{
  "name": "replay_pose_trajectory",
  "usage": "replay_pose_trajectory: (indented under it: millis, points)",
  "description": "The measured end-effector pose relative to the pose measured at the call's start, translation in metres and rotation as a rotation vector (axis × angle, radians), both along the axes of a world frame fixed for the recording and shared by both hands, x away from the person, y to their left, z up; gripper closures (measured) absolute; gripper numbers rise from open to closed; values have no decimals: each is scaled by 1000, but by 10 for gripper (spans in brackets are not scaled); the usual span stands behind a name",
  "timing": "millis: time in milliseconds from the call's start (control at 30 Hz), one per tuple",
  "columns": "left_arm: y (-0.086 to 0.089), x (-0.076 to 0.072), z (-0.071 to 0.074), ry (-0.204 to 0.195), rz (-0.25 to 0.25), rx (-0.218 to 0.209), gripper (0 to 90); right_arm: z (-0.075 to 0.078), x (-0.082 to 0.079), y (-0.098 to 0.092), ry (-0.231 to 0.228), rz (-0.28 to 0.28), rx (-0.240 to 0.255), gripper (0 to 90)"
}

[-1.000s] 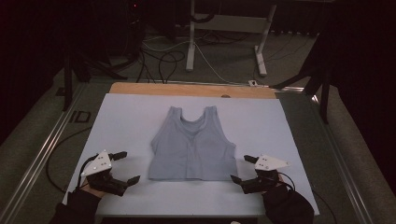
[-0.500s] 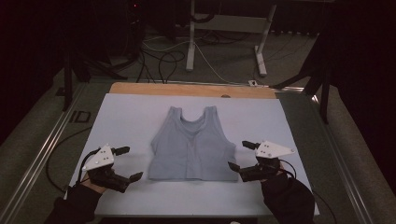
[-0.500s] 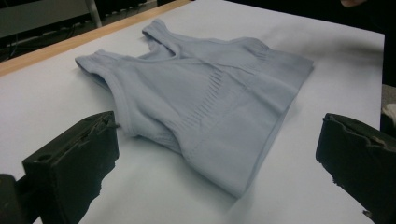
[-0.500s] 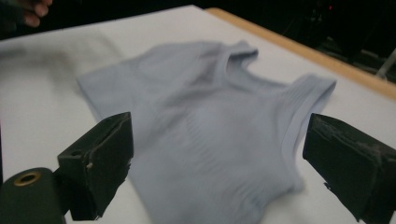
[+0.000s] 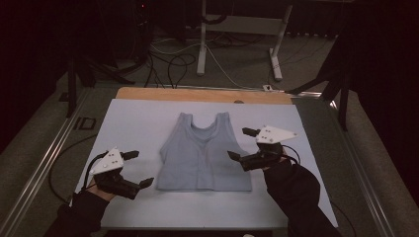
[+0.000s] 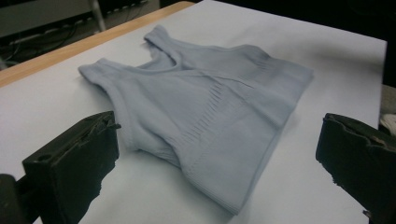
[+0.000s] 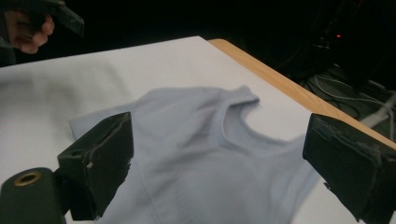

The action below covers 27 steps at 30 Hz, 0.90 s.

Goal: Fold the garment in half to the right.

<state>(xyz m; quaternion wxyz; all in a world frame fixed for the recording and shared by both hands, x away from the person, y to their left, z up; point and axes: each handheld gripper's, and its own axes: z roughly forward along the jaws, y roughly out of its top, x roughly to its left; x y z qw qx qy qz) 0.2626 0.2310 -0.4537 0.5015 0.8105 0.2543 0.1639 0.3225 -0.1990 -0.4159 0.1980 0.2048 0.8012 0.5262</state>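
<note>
On the pale lilac-grey tabletop (image 5: 148, 118), a small light-blue ribbed sleeveless knit top (image 5: 202, 155) is laid flat near the middle, neck opening toward the far wooden edge and hem toward the person. The left tool (image 5: 134, 168) is held just off the garment's near left corner, apart from the cloth, with its jaws set wide; in the left gripper view the hem corner (image 6: 233, 205) is framed between the two black jaws. The right tool (image 5: 242, 144) is poised at the garment's right side near the armhole, over or just at the edge of the fabric, likewise spread wide with nothing gripped; whether it touches the cloth cannot be told. The step in hand is judged to be the approach to a first grasp, probably for folding, and no fold is yet made. The next move is judged to call for each tool to be lowered onto an edge so that the fabric is caught between the jaws, then closed, with a single side lifted cleanly rather than bunched.
</note>
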Motion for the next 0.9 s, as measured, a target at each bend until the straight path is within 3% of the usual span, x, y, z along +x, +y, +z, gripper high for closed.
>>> replay_pose_trajectory:
  millis: [467, 700, 733, 800, 900]
  points:
    - [-11, 3, 0, 49, 65, 24, 5, 4, 42, 53, 14, 74, -10, 88]
    - [-18, 3, -2, 46, 59, 18, 5, 1, 56, 75, 25, 95, -13, 88]
    - [-20, 3, -3, 44, 38, 11, 5, 0, 58, 78, 30, 97, -11, 88]
    - [-23, 2, -5, 19, 22, 26, 5, -2, 62, 83, 34, 102, -8, 88]
    - [-25, 4, -9, 42, 9, 8, 5, -4, 69, 91, 44, 100, -2, 88]
